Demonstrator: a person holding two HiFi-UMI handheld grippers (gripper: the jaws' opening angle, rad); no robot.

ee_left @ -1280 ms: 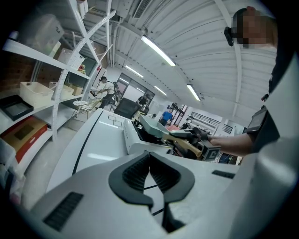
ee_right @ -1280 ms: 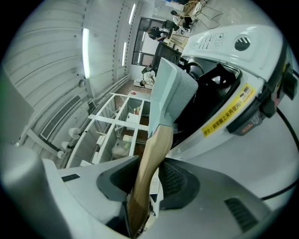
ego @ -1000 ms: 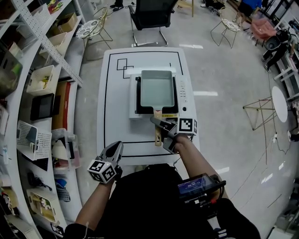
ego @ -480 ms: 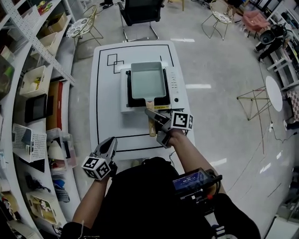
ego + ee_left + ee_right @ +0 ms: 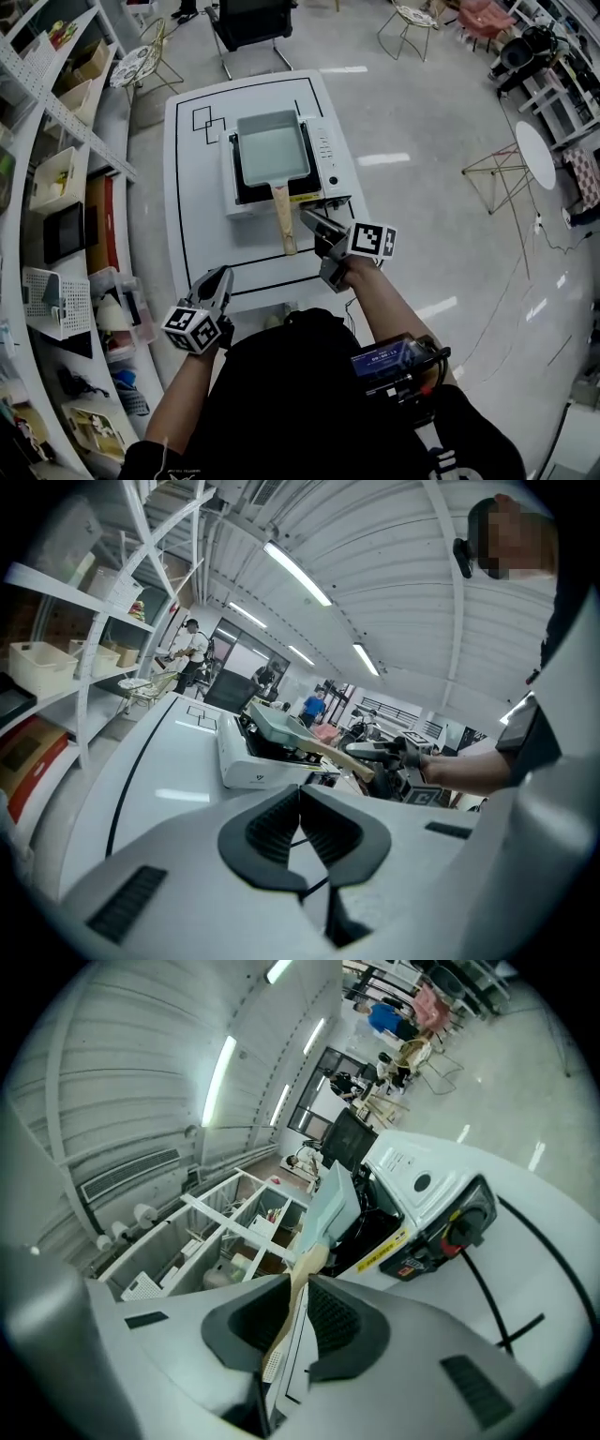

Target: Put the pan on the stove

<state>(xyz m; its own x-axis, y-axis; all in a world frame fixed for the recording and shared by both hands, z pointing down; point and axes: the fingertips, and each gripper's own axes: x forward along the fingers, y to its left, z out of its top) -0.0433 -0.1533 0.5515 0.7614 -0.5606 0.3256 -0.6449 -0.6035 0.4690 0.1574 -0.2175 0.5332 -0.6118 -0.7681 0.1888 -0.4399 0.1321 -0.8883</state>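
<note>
— Right gripper [image 5: 317, 246]: what is it holding?
— Nothing, it has let go. Its ribbed black pads [image 5: 334, 1321] have just been closing and stand a sliver apart, just right of the flat wooden handle [image 5: 282, 220].
— And the pan [image 5: 272, 148]?
— Rectangular and pale with a bare inside. It rests on the boxy white stove [image 5: 323, 159] near the table's [image 5: 192, 206] right edge, with the handle pointing toward the near edge.
— Left gripper [image 5: 300, 794]?
— Pads pressed together on nothing, at the near-left corner.

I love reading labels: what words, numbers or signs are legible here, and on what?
No text reads clearly.
On the stove, the yellow strip: print too small.
At the person's waist, the screen: blurred.
On the marker cubes: black-and-white patterns, no words.
</note>
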